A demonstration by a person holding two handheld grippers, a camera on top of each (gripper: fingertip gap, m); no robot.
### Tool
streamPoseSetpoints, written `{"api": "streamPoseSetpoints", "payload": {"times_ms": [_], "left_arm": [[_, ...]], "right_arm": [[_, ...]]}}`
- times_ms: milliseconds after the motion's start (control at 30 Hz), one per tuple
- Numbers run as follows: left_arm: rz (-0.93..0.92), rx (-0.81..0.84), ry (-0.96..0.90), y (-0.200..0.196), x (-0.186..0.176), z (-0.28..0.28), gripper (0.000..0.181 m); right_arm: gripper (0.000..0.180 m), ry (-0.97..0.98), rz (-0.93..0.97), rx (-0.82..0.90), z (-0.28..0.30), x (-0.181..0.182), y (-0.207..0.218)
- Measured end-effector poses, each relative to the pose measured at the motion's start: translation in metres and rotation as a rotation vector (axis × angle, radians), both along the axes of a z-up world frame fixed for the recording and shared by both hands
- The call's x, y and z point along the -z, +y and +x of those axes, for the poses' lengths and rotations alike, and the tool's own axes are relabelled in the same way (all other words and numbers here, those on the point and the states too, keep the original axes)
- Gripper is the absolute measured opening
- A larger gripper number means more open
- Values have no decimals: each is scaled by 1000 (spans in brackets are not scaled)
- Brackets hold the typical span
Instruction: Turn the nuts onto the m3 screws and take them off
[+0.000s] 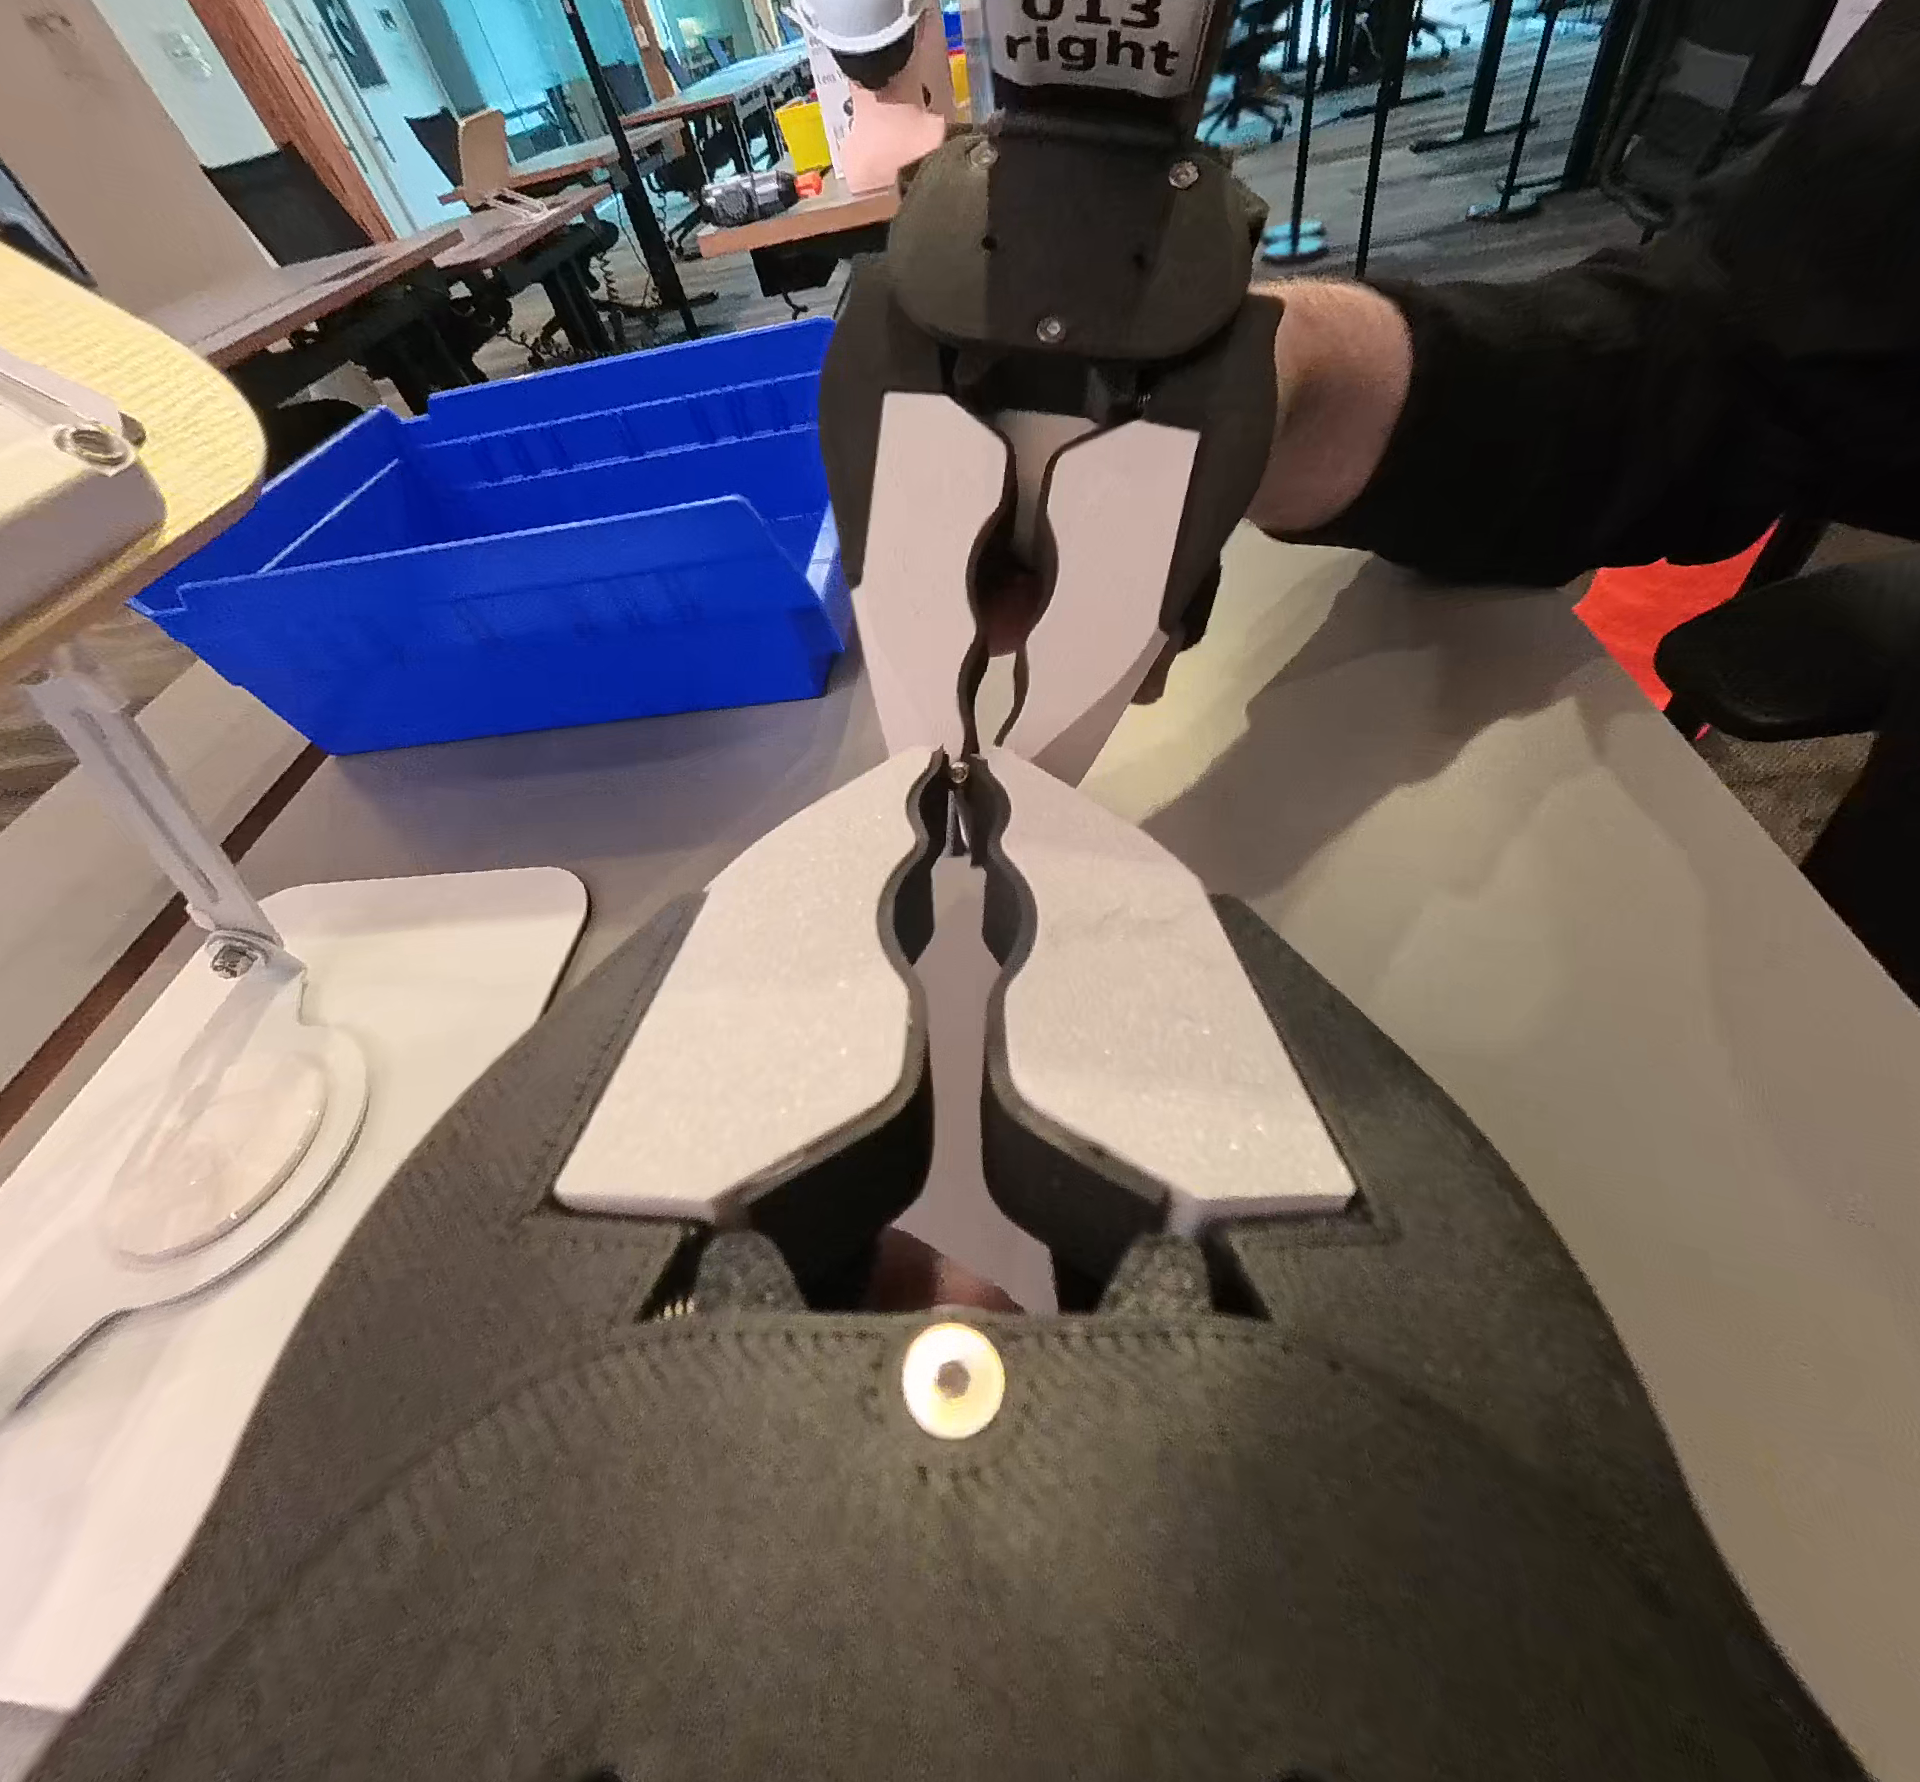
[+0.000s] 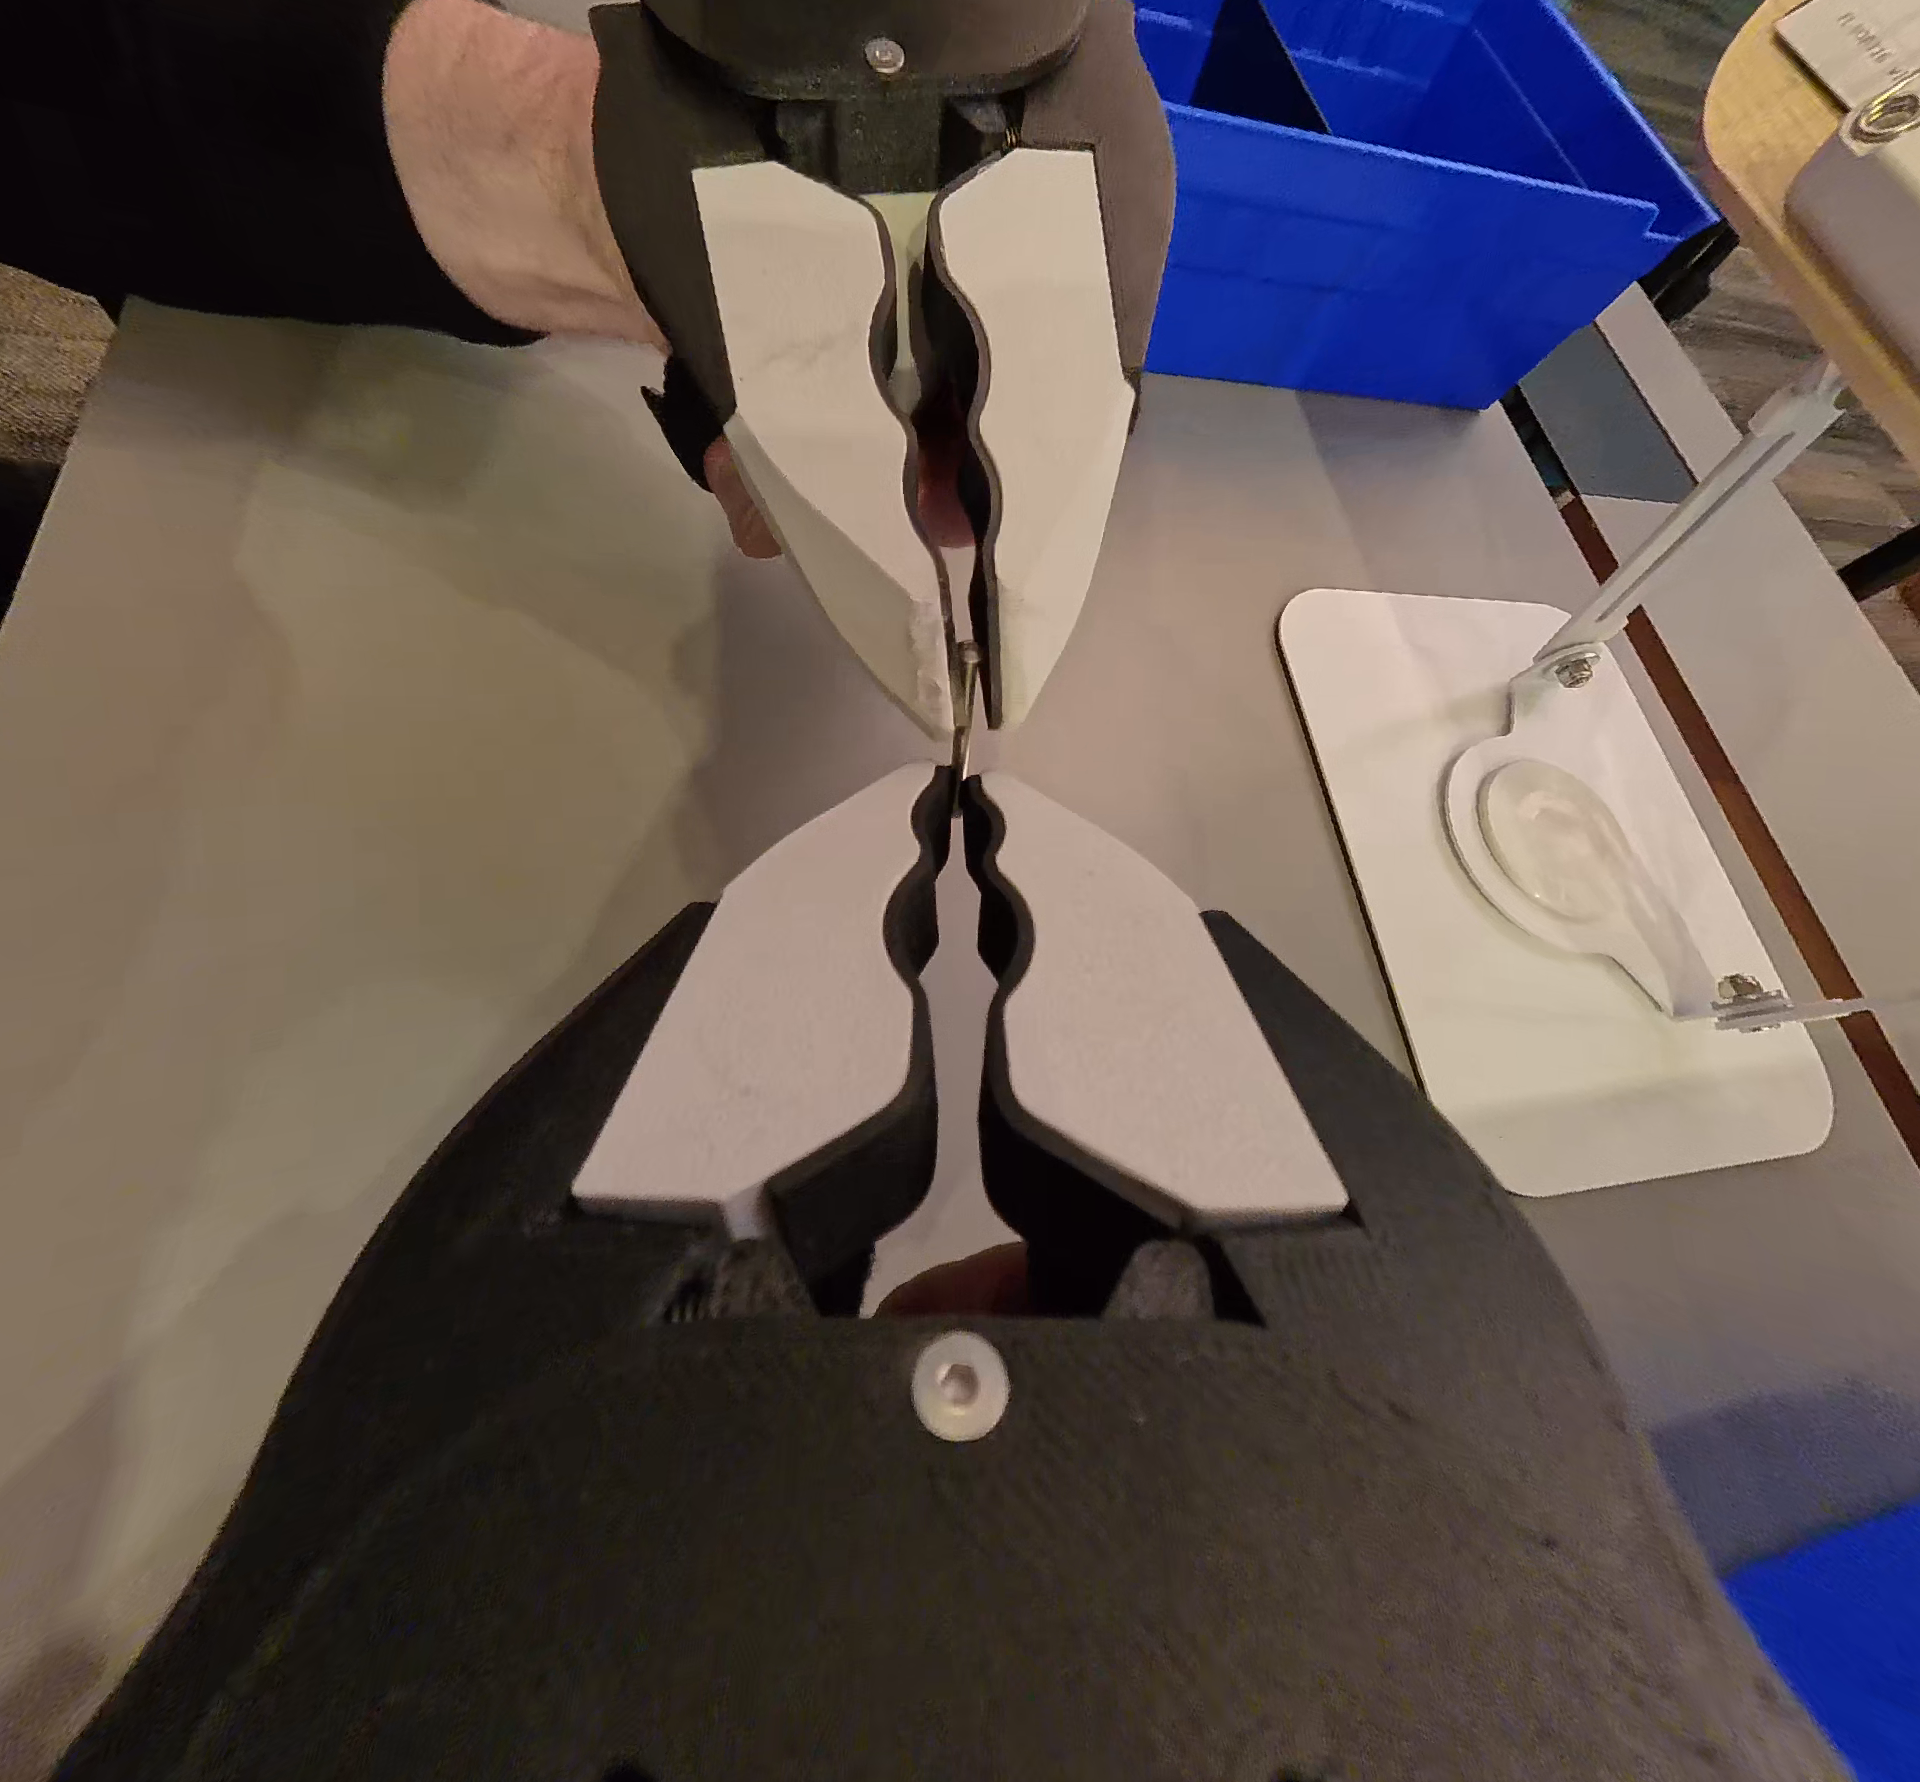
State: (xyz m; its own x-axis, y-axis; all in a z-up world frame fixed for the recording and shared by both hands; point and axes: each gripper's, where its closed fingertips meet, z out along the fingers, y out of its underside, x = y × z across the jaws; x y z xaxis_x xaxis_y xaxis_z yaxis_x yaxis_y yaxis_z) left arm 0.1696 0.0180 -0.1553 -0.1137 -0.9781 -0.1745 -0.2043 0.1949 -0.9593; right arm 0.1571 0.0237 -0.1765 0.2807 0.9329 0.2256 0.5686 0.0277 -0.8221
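- The m3 screw (image 2: pixel 966 693) is a thin silvery pin with a small head (image 1: pixel 957 770); it runs slightly tilted between the two sets of jaws, head end pinched in the left jaws' tips.
- Its other end disappears into the right jaws' tips; whether a nut sits there cannot be told.

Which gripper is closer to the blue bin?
Right. The right gripper is held up just beside the blue bin; the left gripper meets it tip to tip, farther back.
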Motion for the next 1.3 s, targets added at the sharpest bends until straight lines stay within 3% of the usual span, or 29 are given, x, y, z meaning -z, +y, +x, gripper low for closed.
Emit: {"api": "streamPoseSetpoints", "payload": {"times_ms": [333, 1300], "left_arm": [[-88, 18, -56, -3, 0, -4, 3], [-5, 10, 9, -3, 15, -6, 3]], "right_arm": [[2, -15, 13, -11, 6, -5, -5], [2, -47, -4, -23, 11, -3, -9]]}}
